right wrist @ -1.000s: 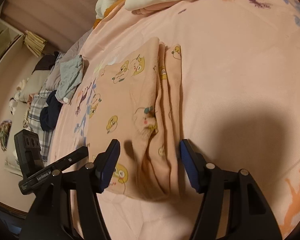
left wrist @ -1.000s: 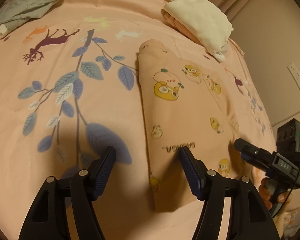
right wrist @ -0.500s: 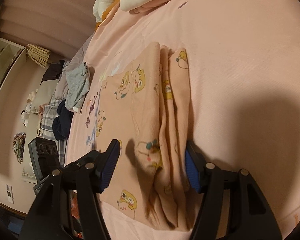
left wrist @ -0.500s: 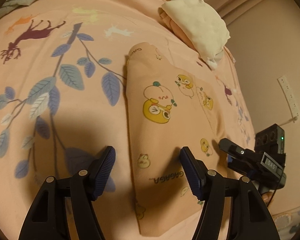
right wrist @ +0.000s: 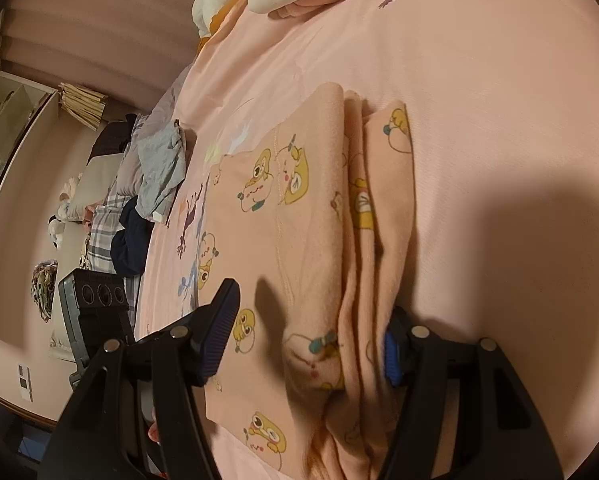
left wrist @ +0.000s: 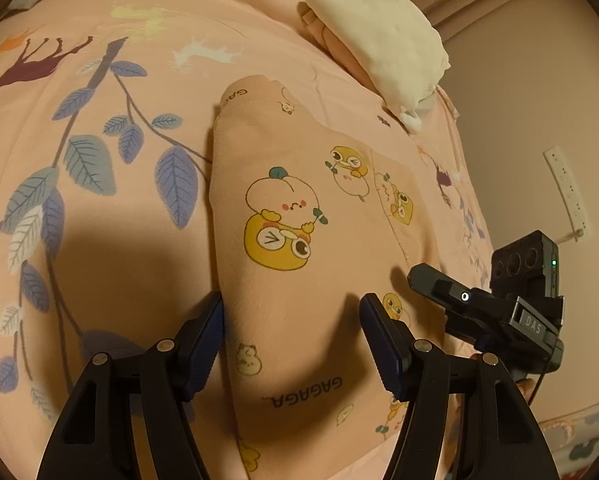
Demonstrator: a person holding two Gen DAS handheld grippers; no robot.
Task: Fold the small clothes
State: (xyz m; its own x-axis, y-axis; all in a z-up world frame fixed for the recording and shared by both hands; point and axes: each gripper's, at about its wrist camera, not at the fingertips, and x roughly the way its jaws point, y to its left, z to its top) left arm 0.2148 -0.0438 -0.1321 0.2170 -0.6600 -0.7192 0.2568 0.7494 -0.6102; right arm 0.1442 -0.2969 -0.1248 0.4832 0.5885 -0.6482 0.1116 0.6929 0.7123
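A pink child's garment (left wrist: pixel 299 248) printed with yellow cartoon ducks lies folded lengthwise on the pink bedsheet. My left gripper (left wrist: pixel 291 330) is open and straddles the garment's left folded edge near its lower end. My right gripper (right wrist: pixel 311 338) is open and straddles the stacked layers (right wrist: pixel 359 280) on the garment's right edge, with the right finger low beside them. The right gripper's body also shows in the left wrist view (left wrist: pixel 499 304), and the left gripper's body shows in the right wrist view (right wrist: pixel 95 312).
A folded white and pink pile (left wrist: pixel 379 48) lies on the bed beyond the garment. Grey, dark and plaid clothes (right wrist: pixel 151 184) are heaped at the bed's far side. The bed edge and a wall with an outlet strip (left wrist: pixel 567 188) lie to the right.
Both grippers have moved forward and down over the garment. The left now straddles its left edge; the right now has the layered right edge between its fingers.
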